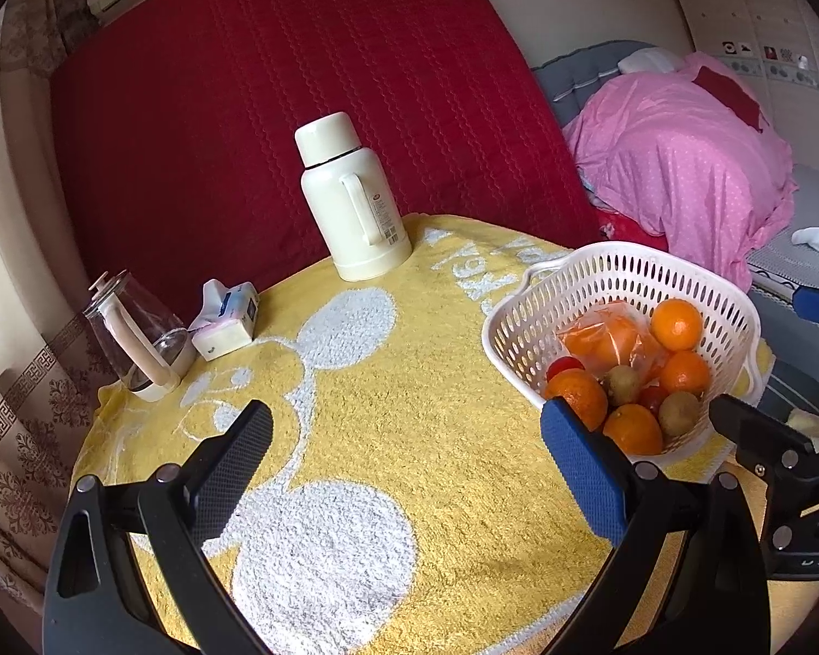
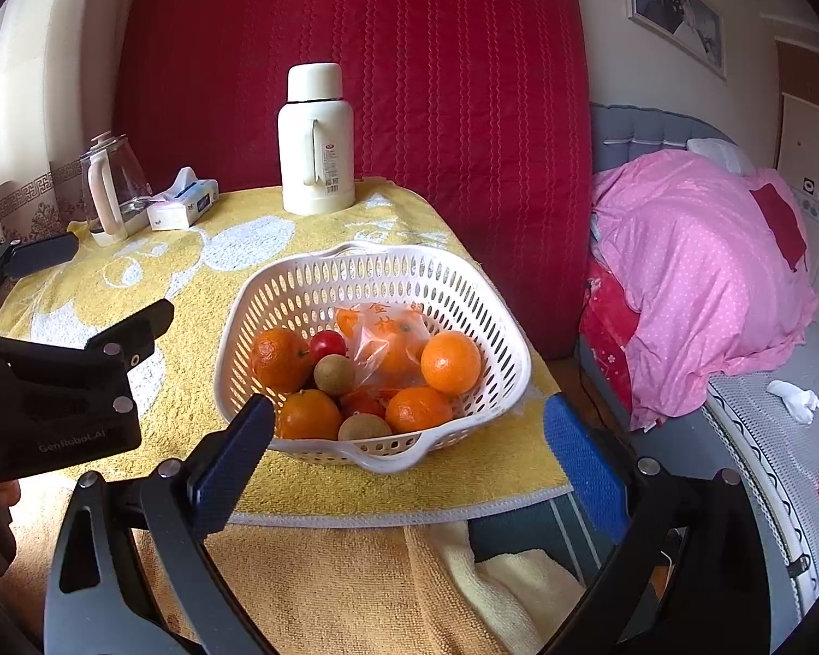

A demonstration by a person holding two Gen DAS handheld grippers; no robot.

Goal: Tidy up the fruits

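The basket (image 2: 371,295) is seen at 12 o'clock of the right gripper (image 2: 409,431), the nearer one; both the right and the left gripper (image 1: 407,436) are spread, empty.

The table wears a rough, looped terry towel (image 2: 409,483), yellow with white patches, matt throughout. On it sits a smooth white perforated plastic basket (image 2: 278,295) holding dimpled, glossy oranges (image 2: 450,363), one in crinkly clear film (image 2: 387,341). At the far left a clear glass kettle (image 1: 131,335) shines, and the cream flask (image 1: 349,202) looks satin-smooth.
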